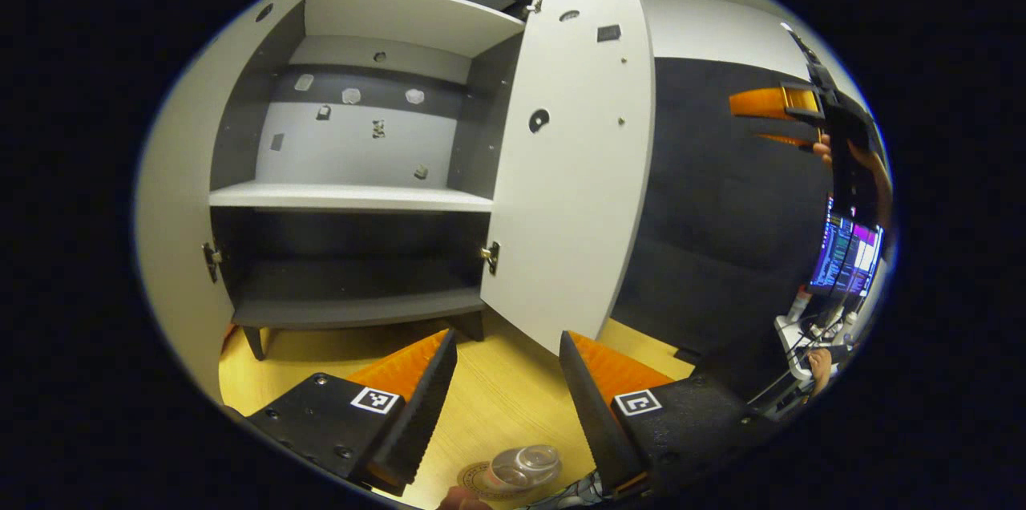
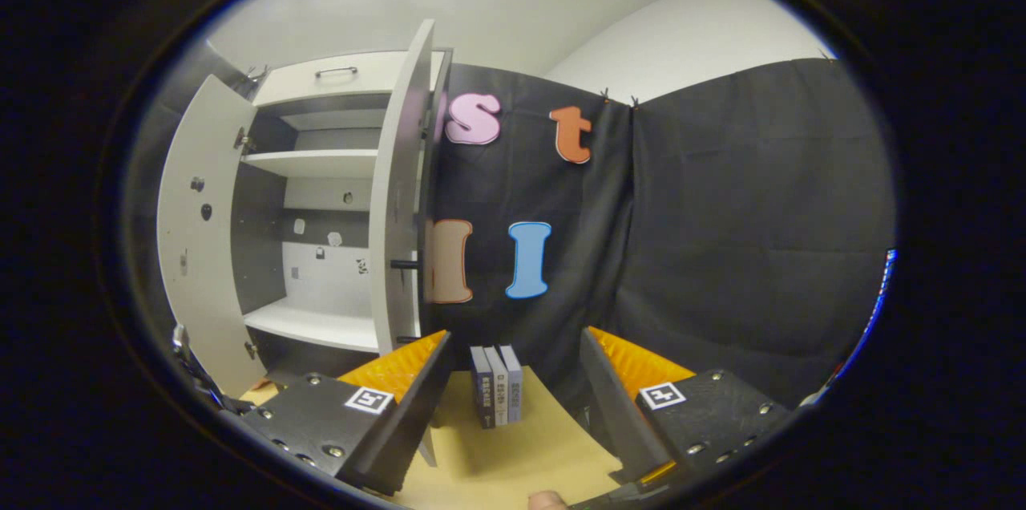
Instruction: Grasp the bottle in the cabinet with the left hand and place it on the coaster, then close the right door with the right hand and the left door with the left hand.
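The bottle (image 1: 525,467) is seen on the coaster (image 1: 479,481), below the wide-open, empty left gripper (image 1: 507,358).

The left gripper (image 1: 507,402), at the bottom of the left gripper view, has two wedge-shaped fingers with finely ribbed inner faces, each seated on a black block studded with round screws and carrying a square black-and-white marker. The right gripper (image 2: 513,406), at the bottom of the right gripper view, is built the same way: ribbed wedges, screw-dotted black mounts, one square marker per side. At the right edge of the left gripper view a hand (image 1: 826,149) grips a black handle.
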{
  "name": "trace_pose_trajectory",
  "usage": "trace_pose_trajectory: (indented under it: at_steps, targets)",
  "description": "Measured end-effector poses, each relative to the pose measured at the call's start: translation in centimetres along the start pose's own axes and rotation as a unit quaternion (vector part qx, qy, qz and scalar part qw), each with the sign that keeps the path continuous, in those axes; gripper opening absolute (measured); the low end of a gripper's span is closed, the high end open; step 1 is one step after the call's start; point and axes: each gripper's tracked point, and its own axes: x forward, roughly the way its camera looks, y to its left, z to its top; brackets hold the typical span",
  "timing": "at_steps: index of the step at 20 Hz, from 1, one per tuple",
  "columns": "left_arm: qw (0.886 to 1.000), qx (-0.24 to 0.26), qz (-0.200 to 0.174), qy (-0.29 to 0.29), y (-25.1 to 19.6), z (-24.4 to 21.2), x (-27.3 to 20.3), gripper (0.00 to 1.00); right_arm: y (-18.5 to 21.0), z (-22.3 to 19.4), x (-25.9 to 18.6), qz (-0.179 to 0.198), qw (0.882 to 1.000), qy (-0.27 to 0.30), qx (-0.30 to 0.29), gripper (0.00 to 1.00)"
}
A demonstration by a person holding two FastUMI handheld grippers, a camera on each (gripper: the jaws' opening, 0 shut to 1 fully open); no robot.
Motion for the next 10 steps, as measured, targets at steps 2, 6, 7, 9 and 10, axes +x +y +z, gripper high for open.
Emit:
trace_pose_trajectory:
  at_steps: [2, 6, 7, 9, 10]
  targets:
    - [0.999, -0.001, 0.025, -0.02, 1.2, 2.0, -0.5, 0.82, 1.0, -0.2, 0.7, 0.012, 1.0, 0.001, -0.003, 0.96]
    - [0.996, -0.003, 0.069, -0.05, 3.3, 5.0, -1.9, 0.83, 2.8, -0.6, 2.2, 0.034, 0.999, 0.004, -0.004, 0.96]
    - [0.996, -0.004, 0.079, -0.052, 3.7, 5.5, -2.4, 0.83, 3.2, -0.5, 2.6, 0.039, 0.999, 0.003, -0.003, 0.96]
    - [0.993, -0.003, 0.102, -0.058, 4.9, 6.3, -3.4, 0.83, 4.1, -0.5, 3.4, 0.052, 0.999, 0.005, 0.002, 0.96]
    - [0.992, -0.001, 0.114, -0.061, 5.5, 6.5, -4.0, 0.83, 4.4, -0.6, 3.9, 0.057, 0.998, 0.006, 0.004, 0.96]
